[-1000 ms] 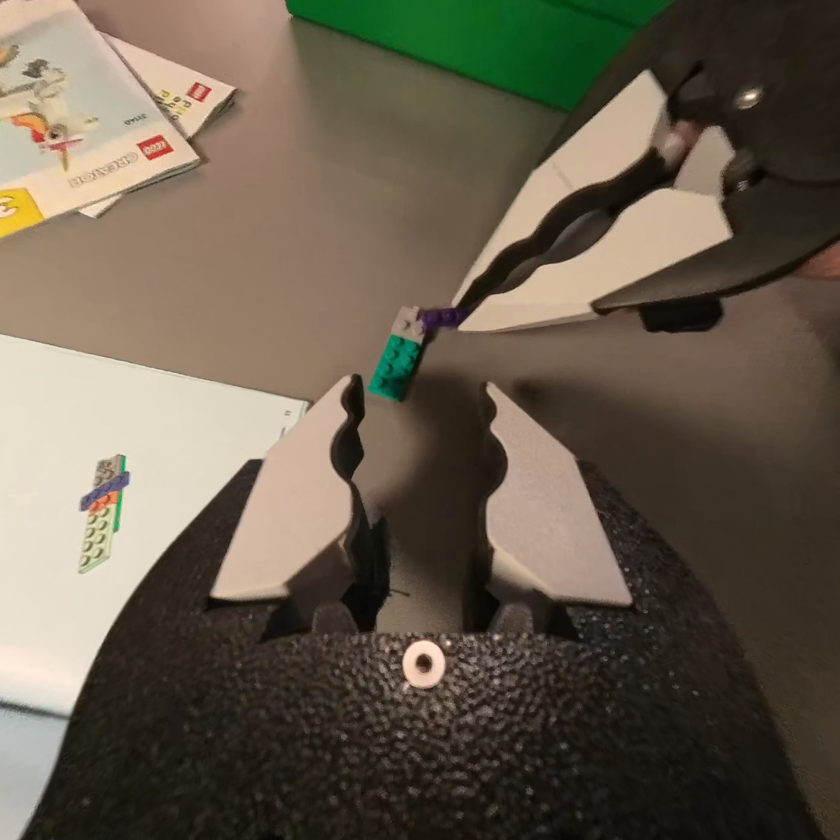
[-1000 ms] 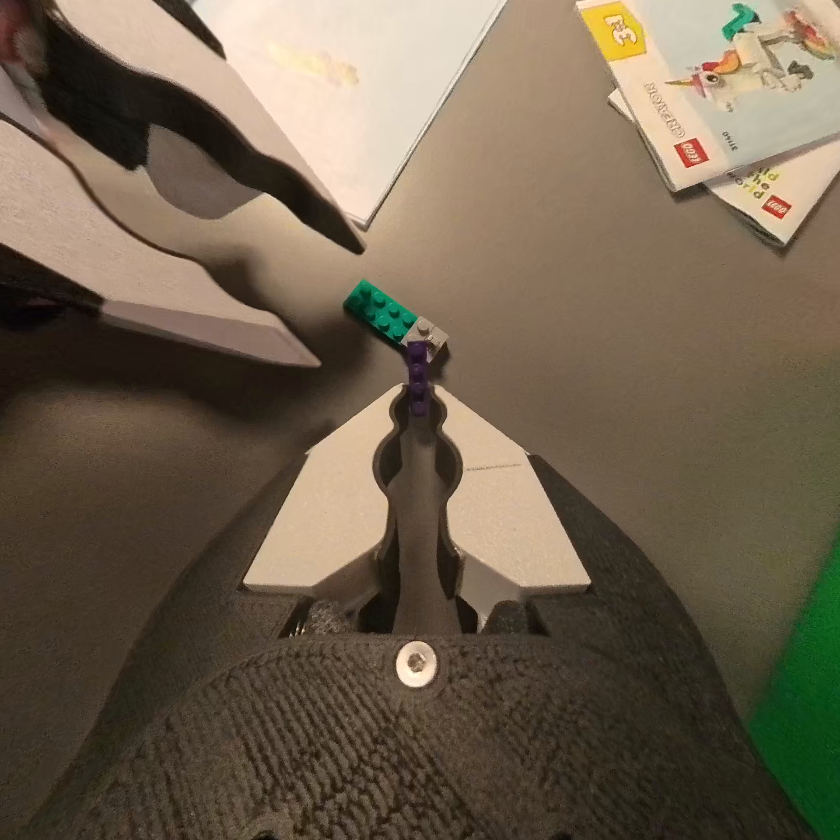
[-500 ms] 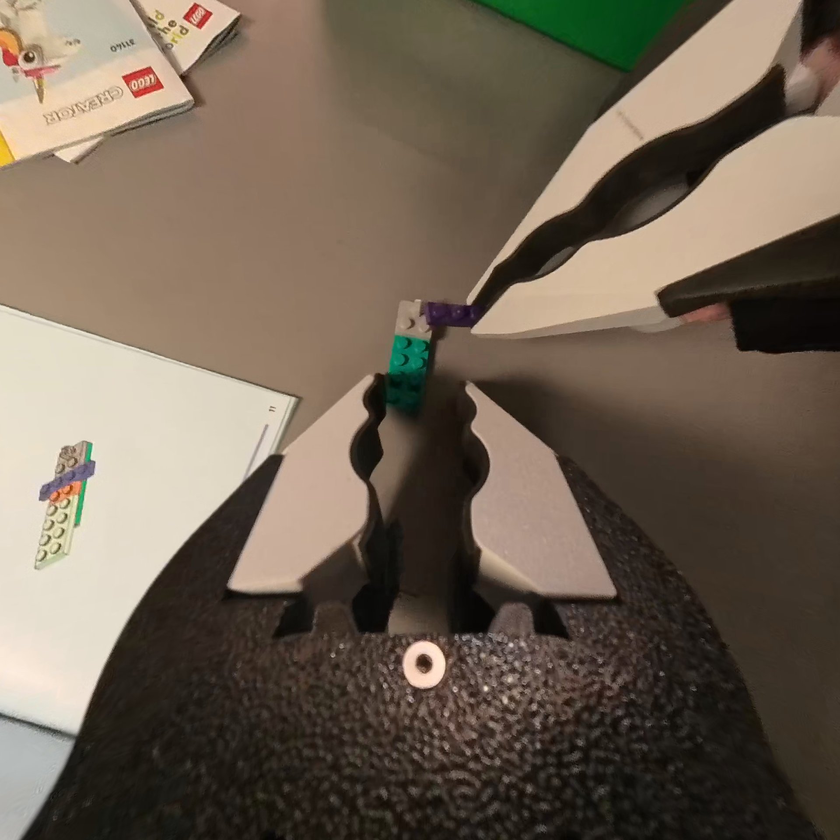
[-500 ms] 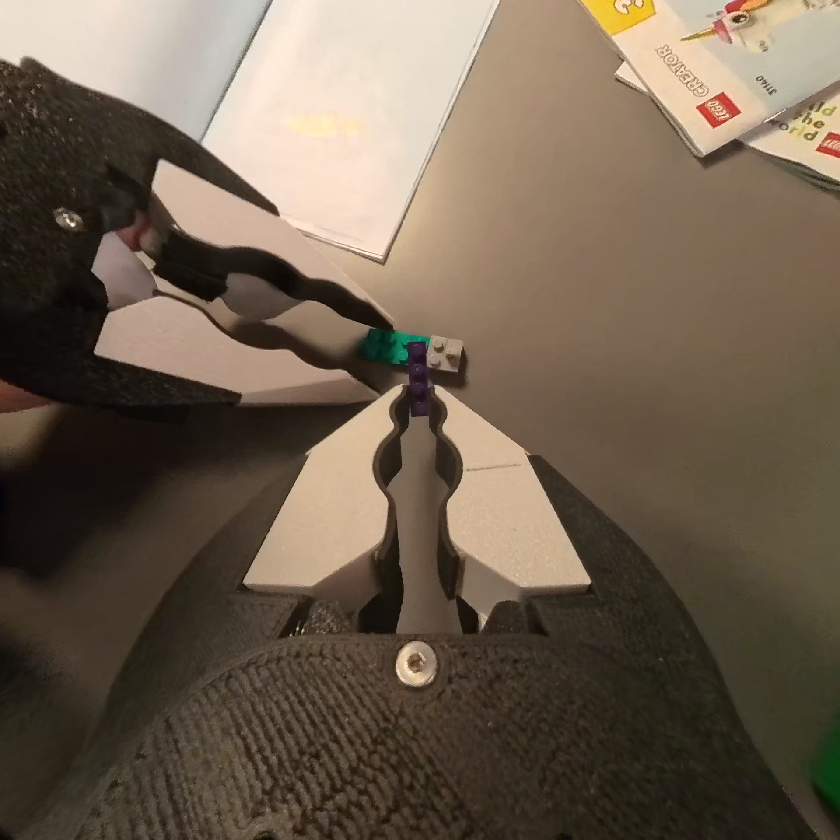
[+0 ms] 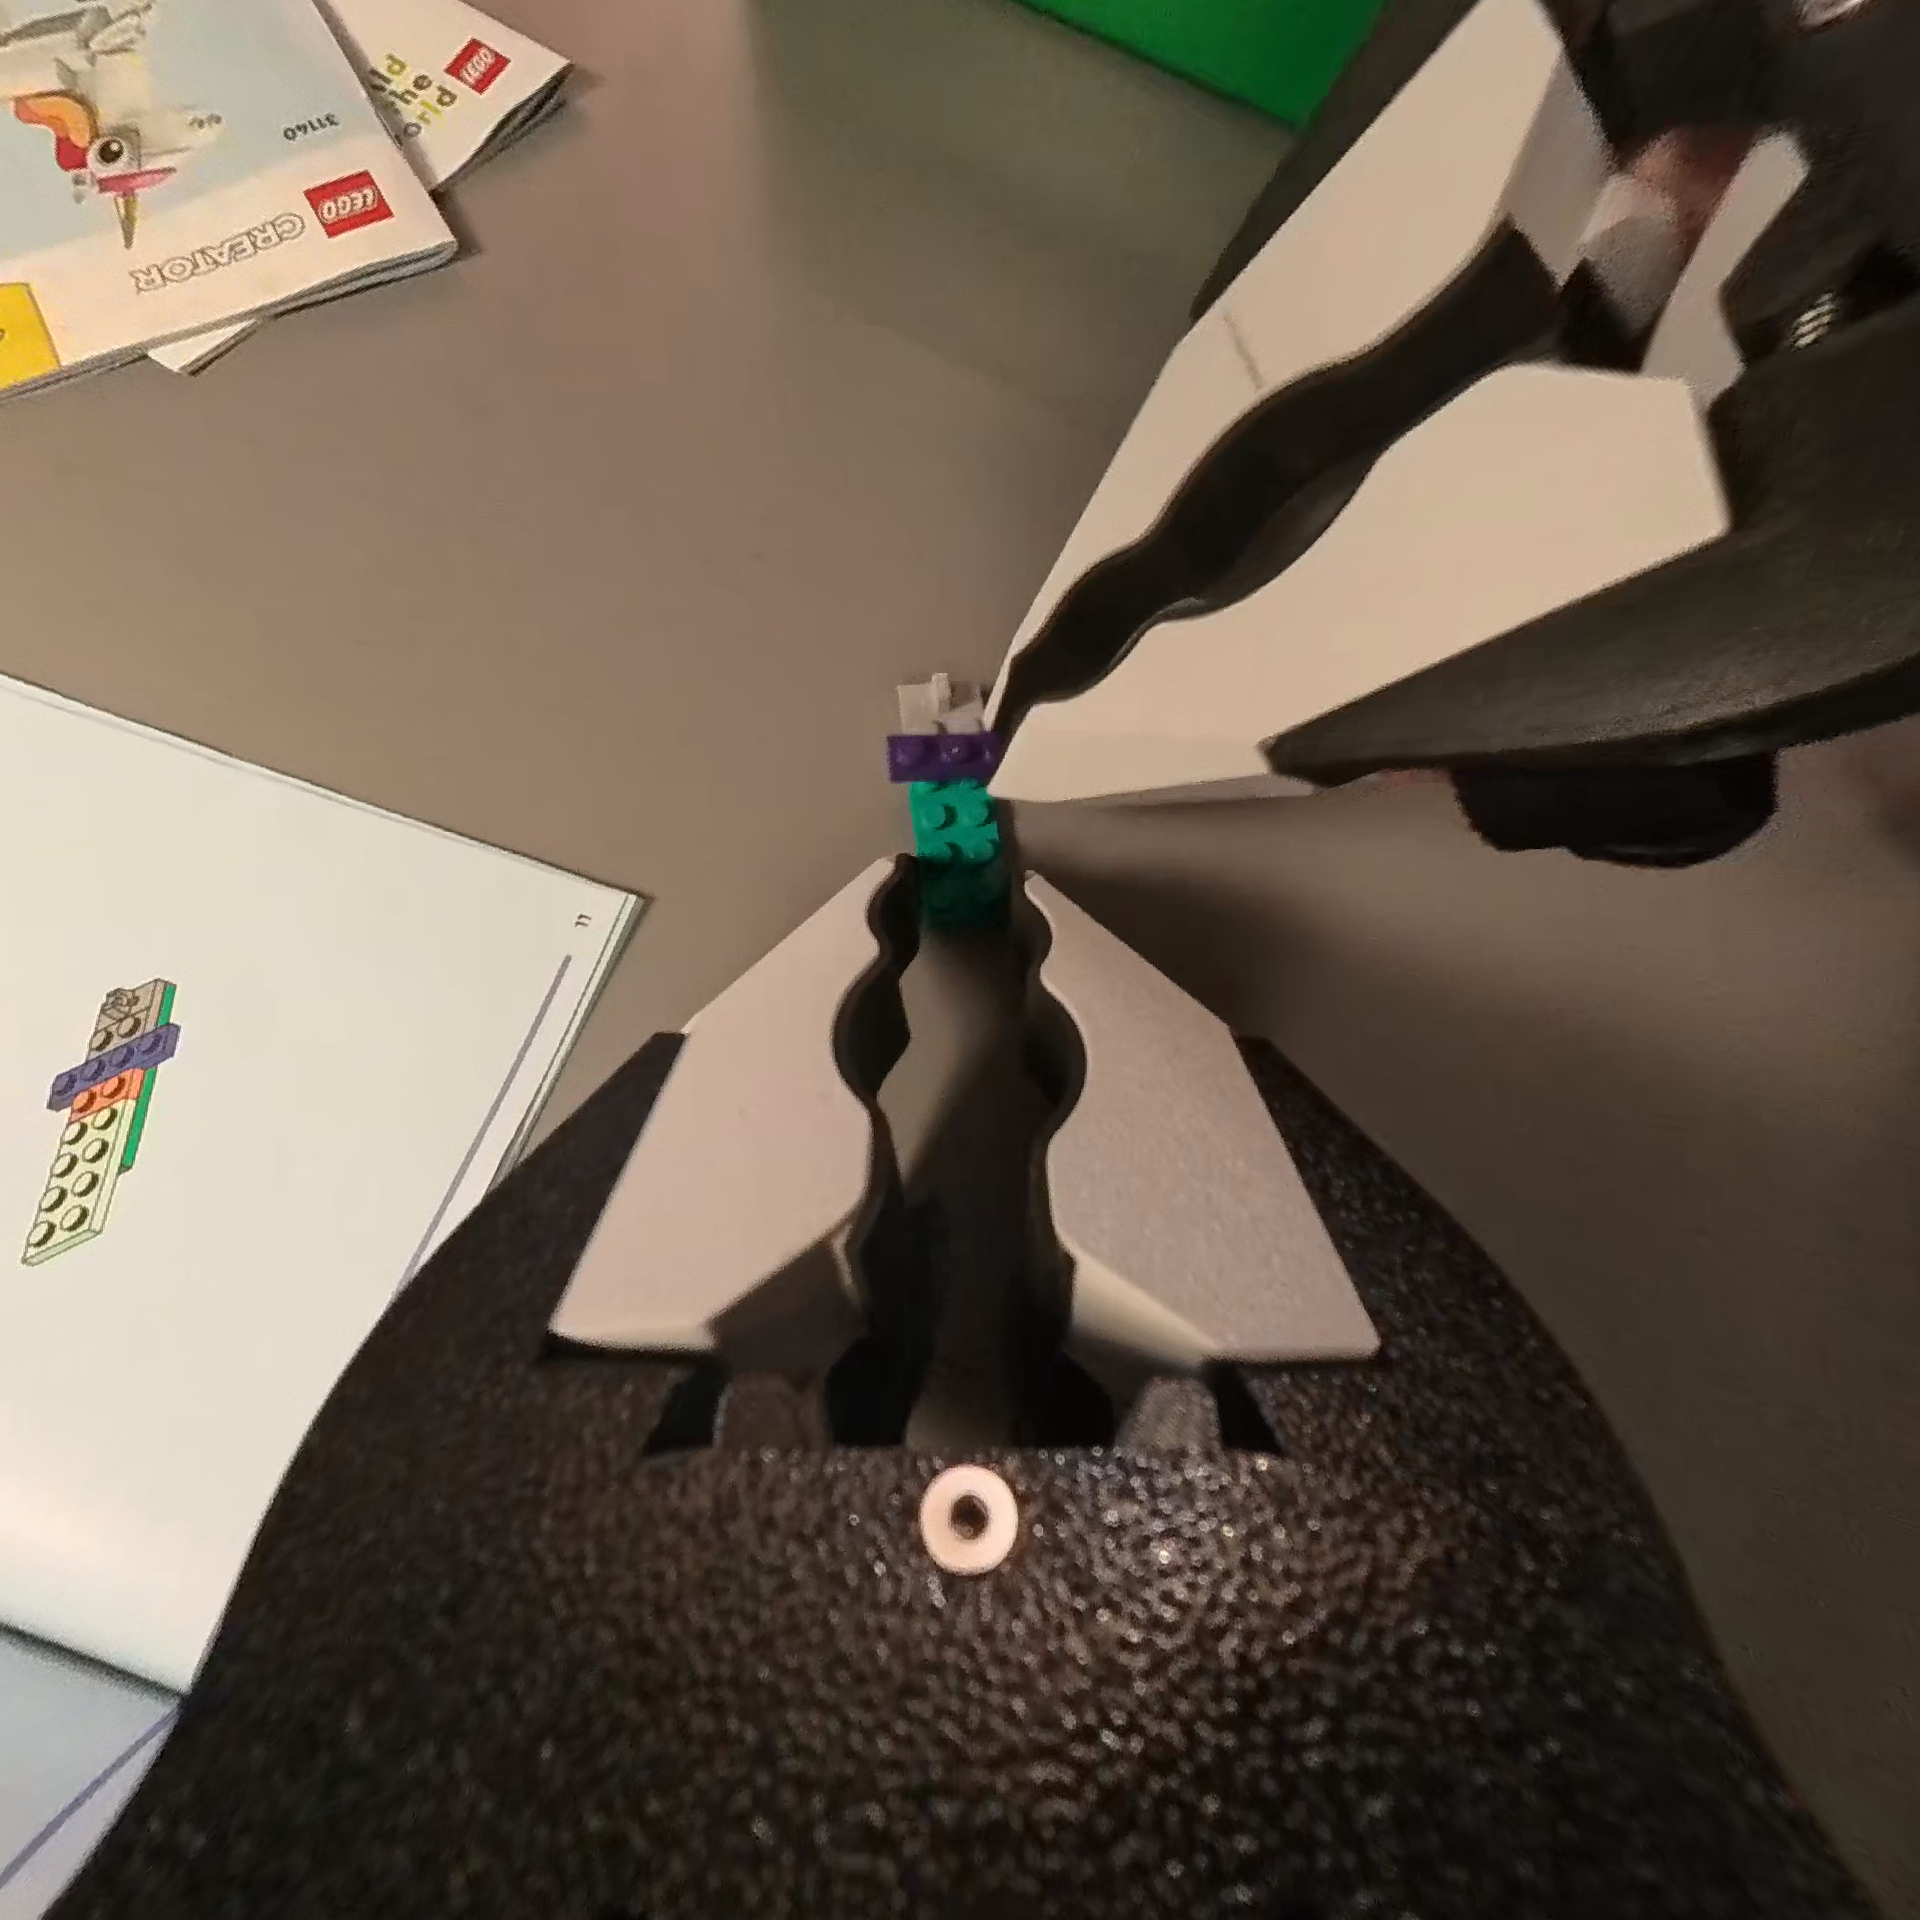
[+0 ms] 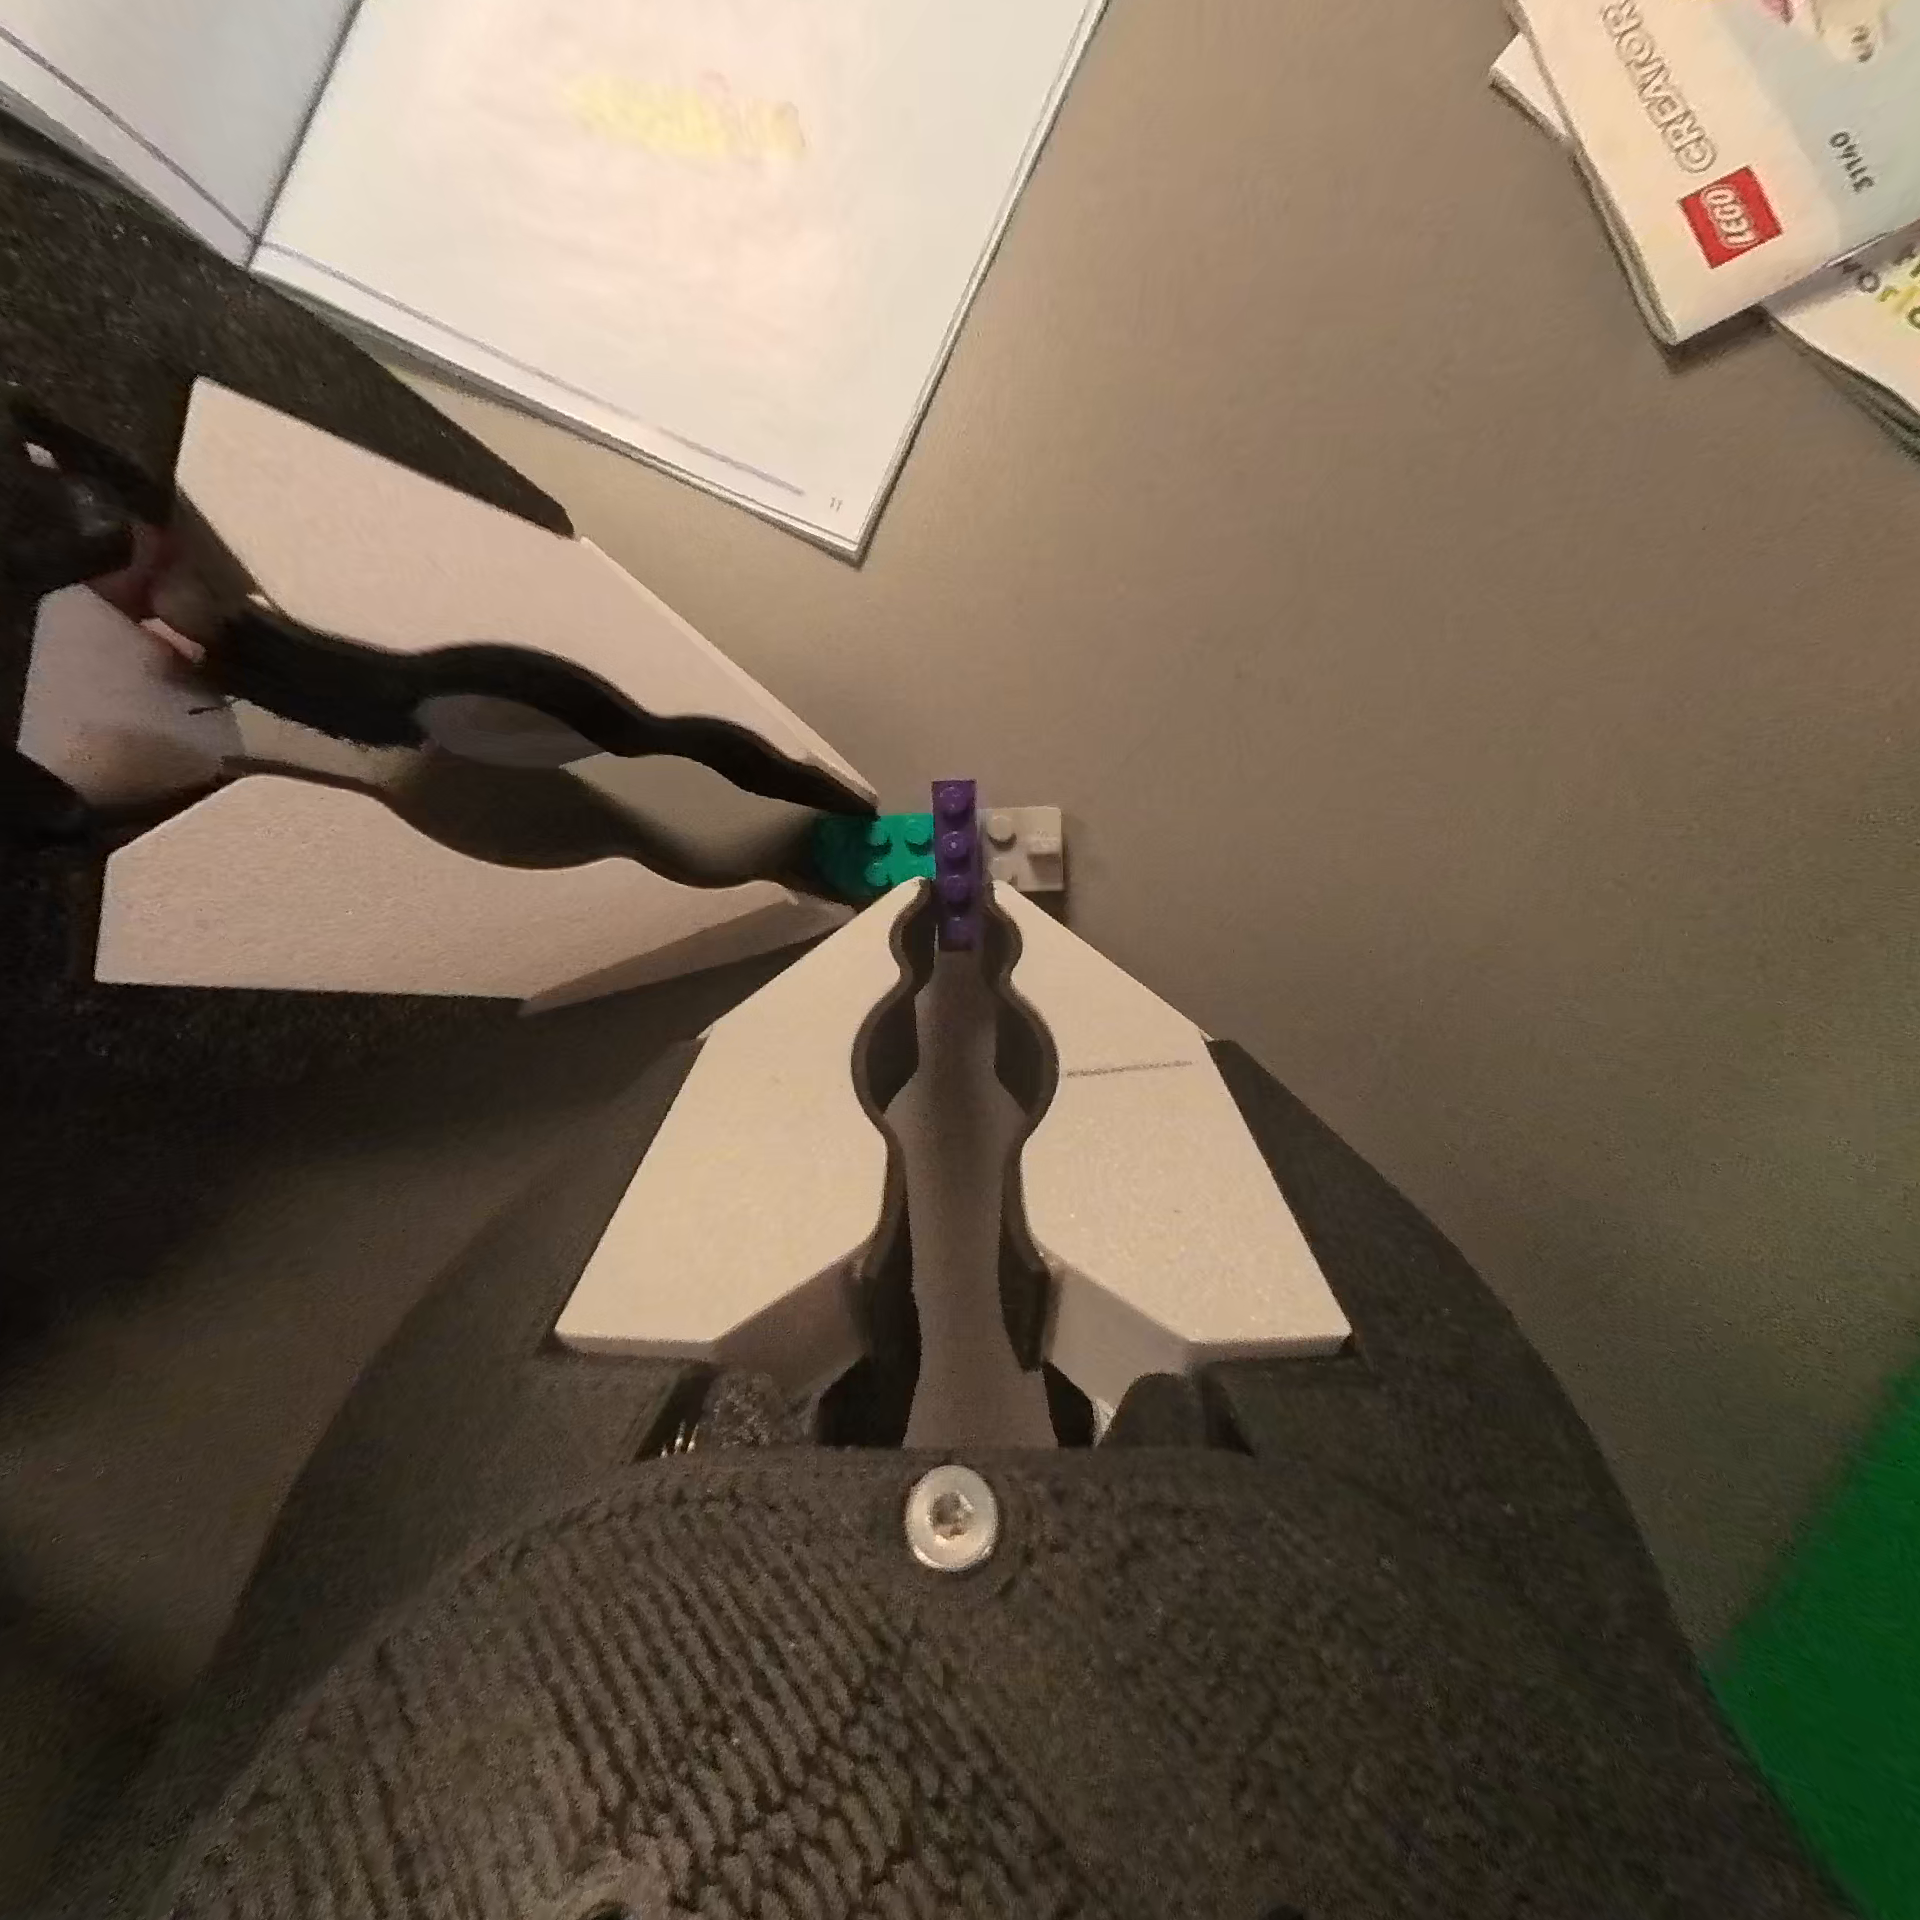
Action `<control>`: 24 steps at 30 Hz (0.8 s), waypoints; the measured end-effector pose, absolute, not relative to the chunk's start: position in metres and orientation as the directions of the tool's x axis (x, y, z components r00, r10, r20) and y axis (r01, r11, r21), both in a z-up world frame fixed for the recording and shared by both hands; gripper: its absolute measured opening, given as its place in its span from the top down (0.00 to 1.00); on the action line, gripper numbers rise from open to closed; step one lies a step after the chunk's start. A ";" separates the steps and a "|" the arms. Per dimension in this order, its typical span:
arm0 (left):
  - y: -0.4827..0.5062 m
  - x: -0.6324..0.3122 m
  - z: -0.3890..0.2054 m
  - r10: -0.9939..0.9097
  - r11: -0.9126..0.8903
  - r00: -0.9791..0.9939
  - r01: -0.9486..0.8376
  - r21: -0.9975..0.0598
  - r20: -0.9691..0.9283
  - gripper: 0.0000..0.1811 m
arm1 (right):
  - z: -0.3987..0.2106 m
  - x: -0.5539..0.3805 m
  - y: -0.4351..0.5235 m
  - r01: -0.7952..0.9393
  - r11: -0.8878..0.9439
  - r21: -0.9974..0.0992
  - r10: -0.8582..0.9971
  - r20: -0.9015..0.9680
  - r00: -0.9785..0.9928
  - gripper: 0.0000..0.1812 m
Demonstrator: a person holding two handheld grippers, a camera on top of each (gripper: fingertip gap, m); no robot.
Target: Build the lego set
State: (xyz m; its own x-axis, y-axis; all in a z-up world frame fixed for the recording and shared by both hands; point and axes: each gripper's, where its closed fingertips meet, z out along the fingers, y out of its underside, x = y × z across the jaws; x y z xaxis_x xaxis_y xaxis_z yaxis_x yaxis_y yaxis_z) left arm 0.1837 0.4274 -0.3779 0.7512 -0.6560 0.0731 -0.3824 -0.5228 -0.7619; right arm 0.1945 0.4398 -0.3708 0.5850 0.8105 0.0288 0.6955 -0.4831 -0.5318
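Note:
A small build lies on the grey table: a green plate (image 5: 952, 821) with a light grey piece (image 5: 932, 703) at its far end. A purple strip plate (image 5: 940, 755) lies crosswise over them, where green meets grey. My left gripper (image 5: 961, 878) is shut on the near end of the green plate. My right gripper (image 6: 956, 891) is shut on one end of the purple plate (image 6: 954, 847). The right wrist view shows the green plate (image 6: 881, 844) on the left, the grey piece (image 6: 1029, 847) on the right, and the left gripper (image 6: 844, 826) coming in from the left.
An open instruction booklet (image 5: 260, 1039) lies at the left, near the left gripper, and shows in the right wrist view (image 6: 644, 208). Closed booklets (image 5: 208, 177) lie at the far left. A green box (image 5: 1195, 52) stands at the table's far side. My two grippers' fingertips are within a few centimetres of each other.
My left gripper moved forward and closed on the green plate, which turned in line with it. My right gripper carried the purple plate across the build.

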 end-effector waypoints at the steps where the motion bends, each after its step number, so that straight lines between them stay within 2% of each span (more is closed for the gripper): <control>1: 0.427 0.184 -0.378 -0.657 -0.522 0.751 -0.383 -0.762 0.073 0.92 | -0.372 0.194 0.440 0.702 -0.482 -0.525 0.813 0.031 0.582 0.97; 8: 0.428 0.184 -0.378 -0.658 -0.519 0.750 -0.387 -0.762 0.067 0.92 | -0.374 0.196 0.441 0.739 -0.467 -0.485 0.812 0.096 0.576 0.97; 24: 0.428 0.184 -0.378 -0.659 -0.519 0.749 -0.390 -0.760 0.065 0.92 | -0.369 0.192 0.443 0.723 -0.437 -0.535 0.800 0.136 0.584 0.92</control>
State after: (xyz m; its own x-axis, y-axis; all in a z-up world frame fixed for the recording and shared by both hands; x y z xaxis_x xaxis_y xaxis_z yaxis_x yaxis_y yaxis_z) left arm 0.1838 0.4279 -0.3778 0.7495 -0.6588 0.0654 -0.3902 -0.5194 -0.7602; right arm 0.1918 0.4429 -0.3691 0.5841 0.8002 0.1361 0.7232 -0.4369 -0.5349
